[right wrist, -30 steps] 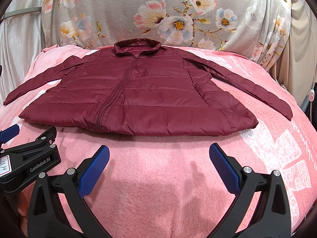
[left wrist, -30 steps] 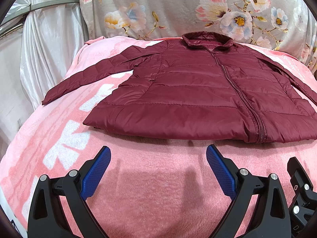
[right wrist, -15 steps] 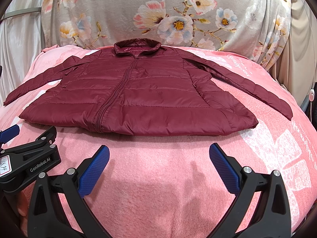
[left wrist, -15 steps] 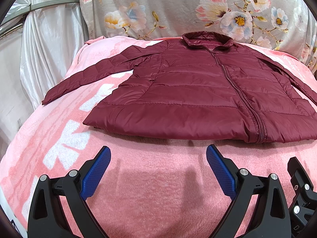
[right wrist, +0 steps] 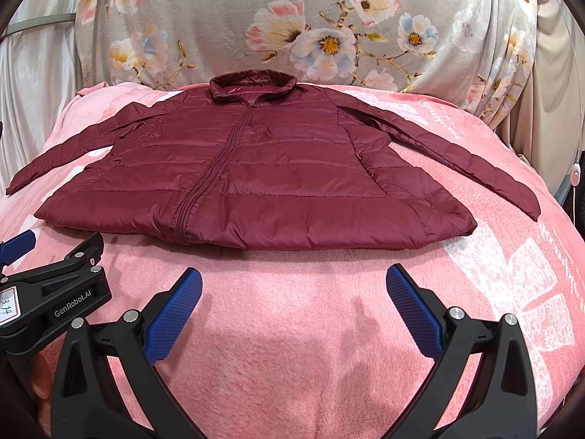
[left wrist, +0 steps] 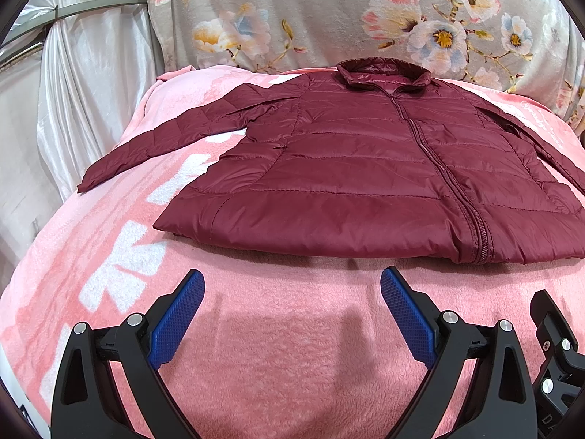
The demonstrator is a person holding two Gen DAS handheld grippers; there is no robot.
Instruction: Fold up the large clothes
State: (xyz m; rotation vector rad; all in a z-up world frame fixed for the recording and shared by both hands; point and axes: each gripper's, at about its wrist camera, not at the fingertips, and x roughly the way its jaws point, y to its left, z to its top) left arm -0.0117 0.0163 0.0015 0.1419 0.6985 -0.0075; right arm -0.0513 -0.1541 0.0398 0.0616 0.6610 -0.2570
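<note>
Blue-padded and black-framed, the left gripper (left wrist: 292, 285) hovers low over the pink blanket (left wrist: 285, 358) just short of the jacket's hem, jaws spread wide and holding nothing. The right gripper (right wrist: 294, 285) sits level beside it, equally wide apart and empty, with the left tool's body visible at its left edge. The maroon quilted jacket (right wrist: 256, 172) lies flat, zipped, collar away from the grippers, both sleeves splayed outward on the blanket. A floral cloth (right wrist: 292, 25) hangs behind; pale curtains (left wrist: 91, 84) drape at left.
</note>
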